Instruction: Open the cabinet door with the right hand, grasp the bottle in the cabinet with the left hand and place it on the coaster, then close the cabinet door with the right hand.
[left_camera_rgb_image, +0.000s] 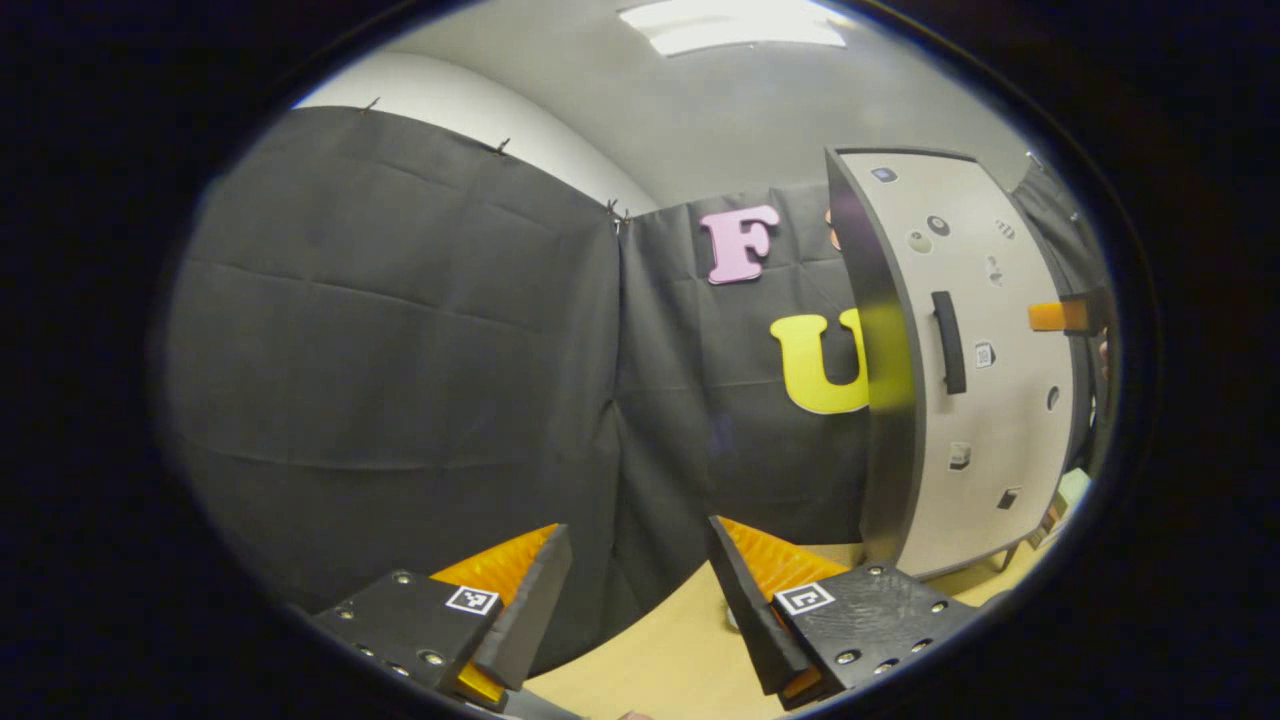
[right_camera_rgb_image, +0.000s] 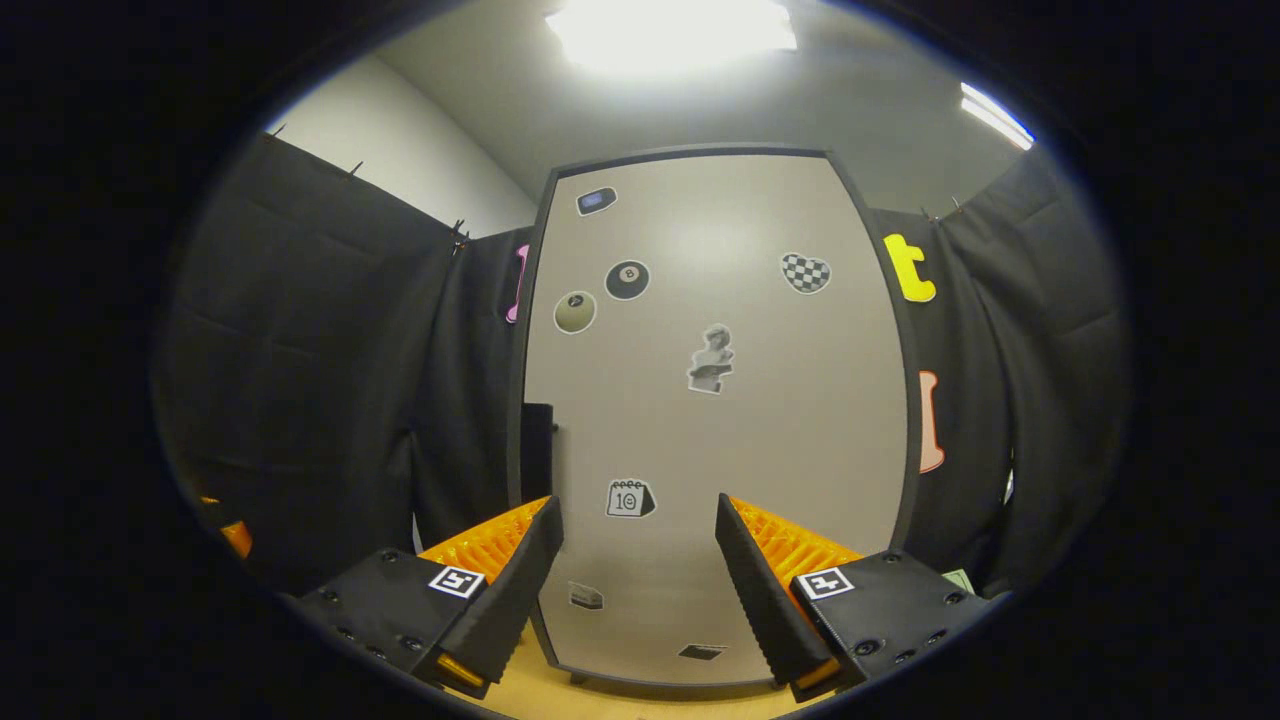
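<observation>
Left gripper (left_camera_rgb_image: 640, 545): fingers apart, empty, above the light wooden tabletop (left_camera_rgb_image: 680, 650). Right gripper (right_camera_rgb_image: 640, 520): fingers apart, empty, facing the beige sticker-covered cabinet door (right_camera_rgb_image: 720, 420), which stands closed. Black vertical door handle (left_camera_rgb_image: 950, 342) sits at the door's left edge.
</observation>
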